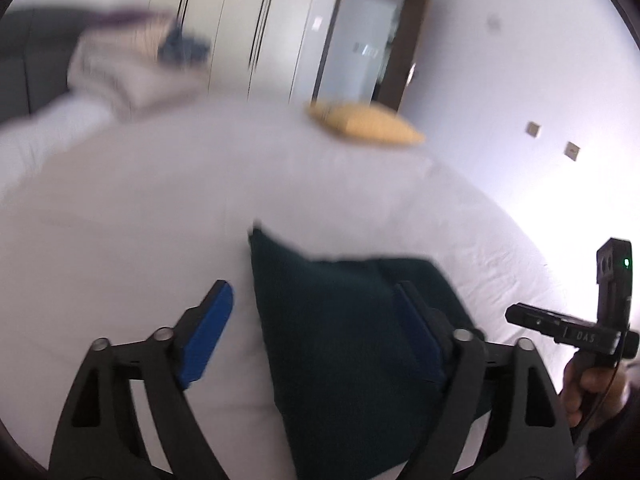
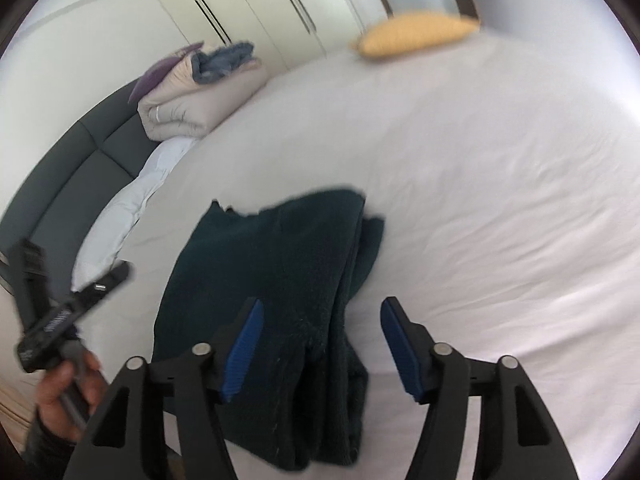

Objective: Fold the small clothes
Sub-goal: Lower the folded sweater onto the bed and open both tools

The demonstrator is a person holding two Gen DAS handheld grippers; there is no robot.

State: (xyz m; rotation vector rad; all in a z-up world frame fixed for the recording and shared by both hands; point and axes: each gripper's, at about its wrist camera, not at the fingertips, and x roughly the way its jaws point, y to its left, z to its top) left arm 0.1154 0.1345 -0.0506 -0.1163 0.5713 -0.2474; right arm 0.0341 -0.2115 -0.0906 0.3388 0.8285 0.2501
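A dark green garment [image 1: 340,340] lies folded on the white bed sheet [image 1: 160,208]; it also shows in the right wrist view [image 2: 272,280]. My left gripper [image 1: 316,300] is open above the garment's left edge, empty. My right gripper [image 2: 320,320] is open above the garment's right edge, empty. The right gripper's handle, held by a hand, shows at the right of the left wrist view [image 1: 592,332]; the left one's shows at the left of the right wrist view [image 2: 52,320].
A yellow pillow [image 1: 368,124] lies at the far side of the bed. A stack of folded blankets [image 2: 200,88] sits by the grey headboard [image 2: 80,152]. A white pillow [image 2: 124,208] lies below it. Wardrobe doors [image 1: 240,20] stand behind.
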